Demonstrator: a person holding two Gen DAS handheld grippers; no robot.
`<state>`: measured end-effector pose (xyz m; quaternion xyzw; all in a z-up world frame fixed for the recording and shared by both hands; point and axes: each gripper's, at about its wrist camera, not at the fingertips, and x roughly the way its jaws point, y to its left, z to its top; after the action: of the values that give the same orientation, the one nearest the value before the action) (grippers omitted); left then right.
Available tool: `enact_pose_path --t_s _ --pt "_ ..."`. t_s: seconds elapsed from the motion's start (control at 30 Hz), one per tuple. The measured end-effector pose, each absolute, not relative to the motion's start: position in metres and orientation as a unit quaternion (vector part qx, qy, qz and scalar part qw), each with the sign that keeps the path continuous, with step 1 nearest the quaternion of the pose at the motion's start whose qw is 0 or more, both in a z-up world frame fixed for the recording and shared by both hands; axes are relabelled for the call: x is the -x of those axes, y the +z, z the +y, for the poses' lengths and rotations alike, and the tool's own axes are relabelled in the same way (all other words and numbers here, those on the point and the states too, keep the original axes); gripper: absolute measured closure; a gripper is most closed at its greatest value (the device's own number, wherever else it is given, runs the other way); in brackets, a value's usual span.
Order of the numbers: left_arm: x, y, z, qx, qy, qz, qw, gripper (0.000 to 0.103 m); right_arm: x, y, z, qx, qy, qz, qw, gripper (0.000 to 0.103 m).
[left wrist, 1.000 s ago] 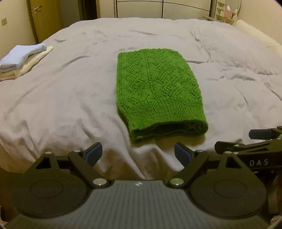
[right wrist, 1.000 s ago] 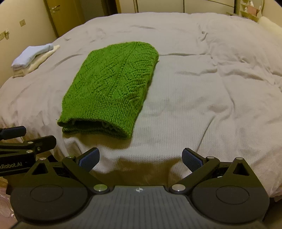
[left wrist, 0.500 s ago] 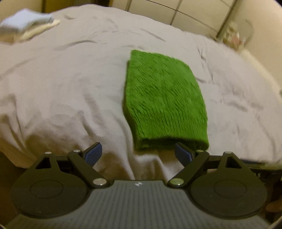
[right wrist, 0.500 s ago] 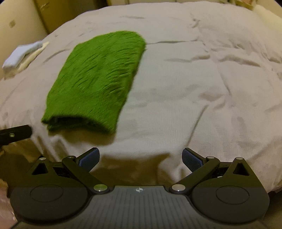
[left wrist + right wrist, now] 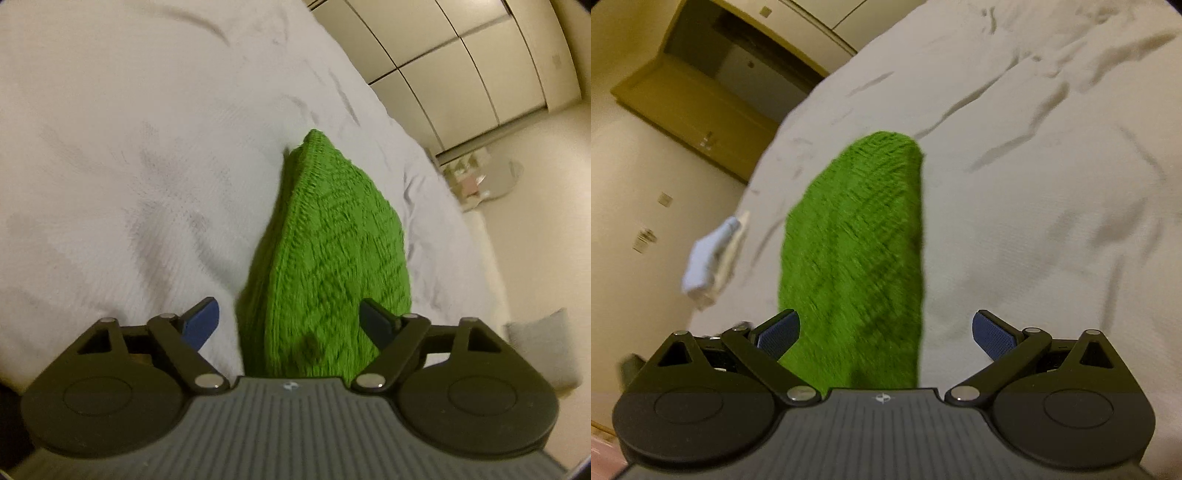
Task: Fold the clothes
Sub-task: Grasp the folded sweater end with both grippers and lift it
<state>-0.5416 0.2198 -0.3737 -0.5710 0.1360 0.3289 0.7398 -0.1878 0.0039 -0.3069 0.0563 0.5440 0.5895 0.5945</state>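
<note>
A folded green knitted sweater [image 5: 332,251] lies on the grey bed cover [image 5: 129,166]. My left gripper [image 5: 288,321] straddles its near end from the left side. Its jaws are closing with the knit between them; the left pad [image 5: 201,321] still stands off the fabric, so nothing is gripped. In the right wrist view the same sweater [image 5: 857,240] runs away from the camera, blurred. My right gripper [image 5: 886,332] is open over the near end. Its left pad [image 5: 777,332] sits at the sweater's edge and its right pad [image 5: 991,334] is over bare cover.
A small stack of folded pale blue and cream clothes [image 5: 709,254] sits near the bed's left edge. A wooden door [image 5: 701,99] and wall lie beyond it. Wardrobe doors [image 5: 461,62] and a cluttered shelf [image 5: 476,177] stand past the bed's far right side.
Both grippers have dropped in toward the sweater's near end and rolled, so both views now tilt. The sweater, earlier ahead of the fingers, now lies between each pair of jaws.
</note>
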Motion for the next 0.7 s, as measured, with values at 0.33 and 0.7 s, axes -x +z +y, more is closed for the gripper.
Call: enact_pose_path --t_s 0.33,0.7 --pt "0.519 -0.408 0.267 0.600 0.267 0.119 0.745 0.040 0.148 -0.351 0.056 -0.153 0.587 0.589 0.535 0.007" --pt "0.481 -0.433 0.299 0.622 0.193 0.119 0.749 0.062 0.150 -0.366 0.114 -0.128 0.623 0.595 0.492 0.024"
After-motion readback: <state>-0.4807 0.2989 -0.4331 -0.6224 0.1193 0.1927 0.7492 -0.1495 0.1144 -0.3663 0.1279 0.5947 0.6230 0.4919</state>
